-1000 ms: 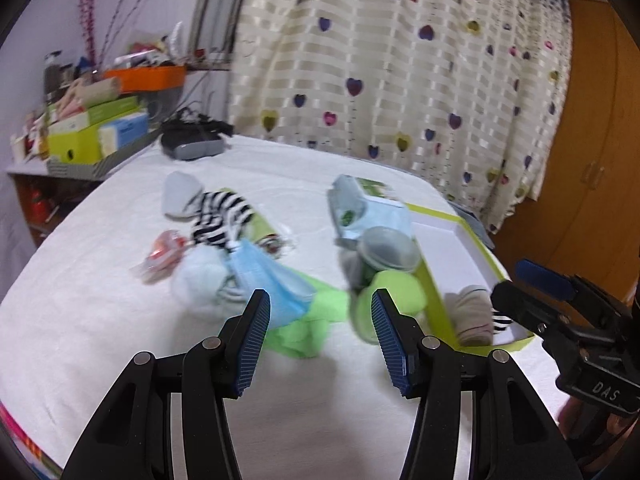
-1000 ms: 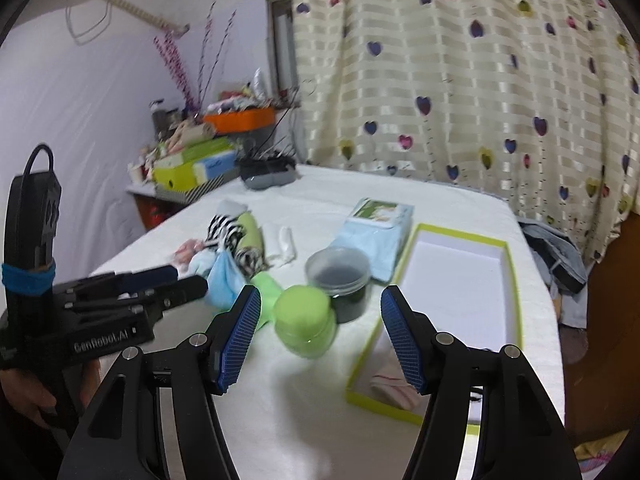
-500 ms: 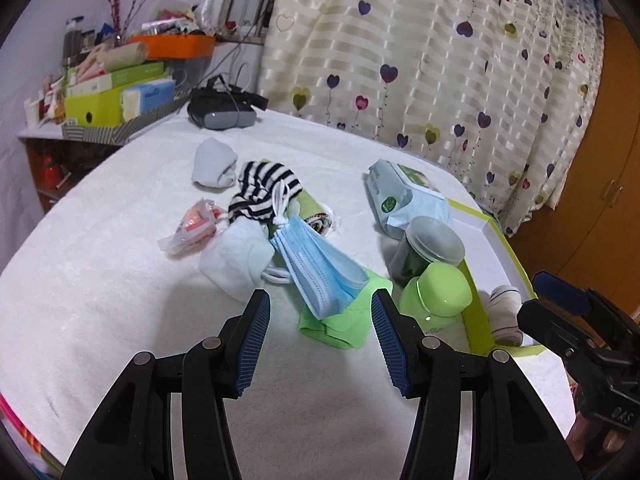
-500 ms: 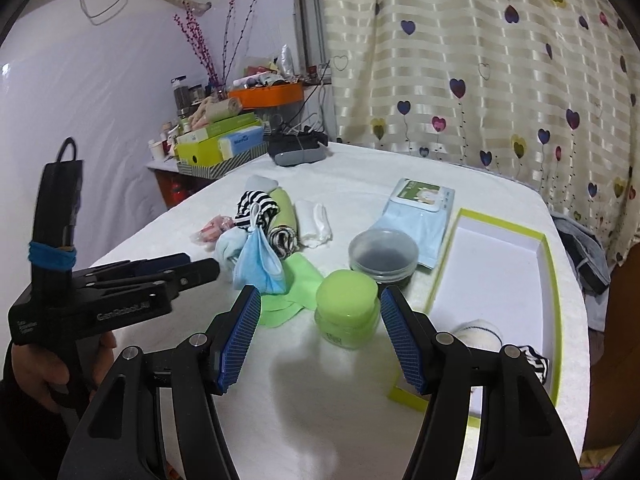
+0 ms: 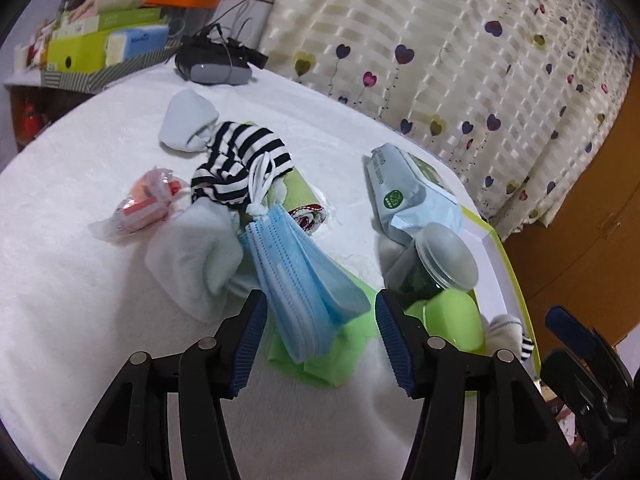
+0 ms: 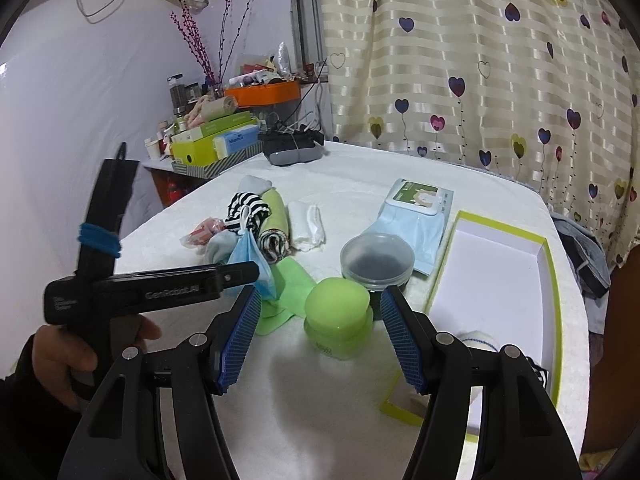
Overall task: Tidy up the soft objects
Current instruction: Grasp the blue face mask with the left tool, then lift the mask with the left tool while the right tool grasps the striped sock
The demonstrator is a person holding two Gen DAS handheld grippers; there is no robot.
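A pile of soft things lies on the white table: a stack of blue face masks (image 5: 304, 276) on a green cloth (image 5: 320, 360), a pale blue sock (image 5: 196, 256), a black-and-white striped sock (image 5: 240, 160) and a green rolled cloth (image 5: 296, 192). My left gripper (image 5: 320, 336) is open, its jaws either side of the near end of the masks. My right gripper (image 6: 320, 336) is open and empty, just before a green jar (image 6: 338, 316). A striped sock (image 6: 480, 340) lies in the green-rimmed box (image 6: 548, 264).
A dark lidded jar (image 6: 378, 256) and a wet-wipes pack (image 6: 416, 208) stand beside the box. A pink wrapped packet (image 5: 140, 204) lies left of the pile. A grey headset (image 5: 212, 68) and a cluttered shelf (image 5: 100, 40) are at the back. The left gripper body (image 6: 152, 288) shows in the right wrist view.
My left gripper has moved forward and down toward the pile, so the masks now sit between its jaws. My right gripper has come closer to the green jar.
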